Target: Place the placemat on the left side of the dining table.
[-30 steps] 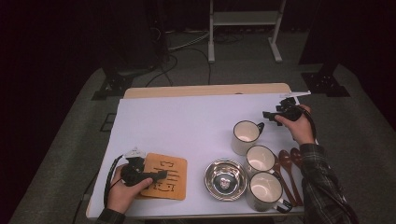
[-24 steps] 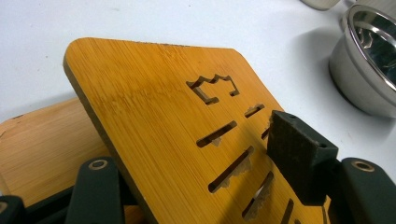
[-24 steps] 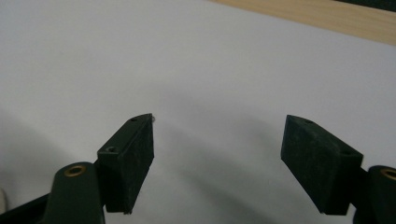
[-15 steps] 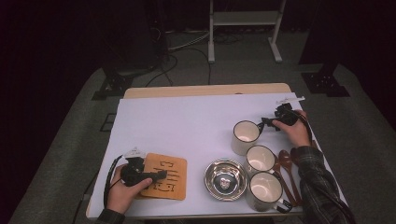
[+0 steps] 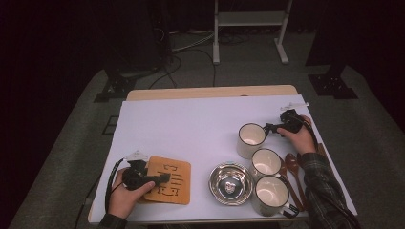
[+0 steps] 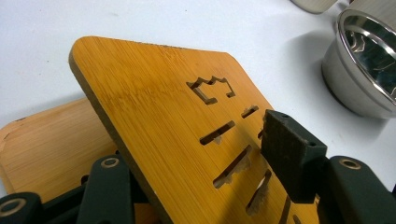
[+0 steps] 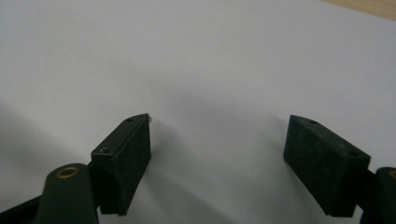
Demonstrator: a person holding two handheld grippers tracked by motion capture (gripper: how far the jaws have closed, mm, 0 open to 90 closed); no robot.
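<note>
A bamboo board (image 6: 154, 102) with slot cut-outs stands tilted up off a second bamboo board (image 6: 42, 144) that lies flat under it. My left gripper (image 6: 201, 172) has the upper board's edge between its jaws, which have just been closing. One pad (image 6: 292, 158) is over the board's top face and the other jaw is below it; I see no firm pinch. At the table's front left the left gripper (image 5: 160, 179) lies on the boards (image 5: 172, 183). My right gripper (image 5: 268, 128) stands open beside the far mug (image 5: 250, 138), by its handle. The right gripper (image 7: 217, 154) has only white table between its pads.
Two more cream mugs (image 5: 266, 162) (image 5: 270, 193) stand in a row toward the front edge. A steel bowl (image 5: 231, 182) (image 6: 364, 70) sits between them and the boards. Wooden spoons (image 5: 291, 167) lie at the right, under the right forearm. A white sheet (image 5: 191, 129) covers the table.
The right hand has come down and toward the far mug, so its gripper now sits low by the mug's handle. The left hand has stayed in place on the boards.
</note>
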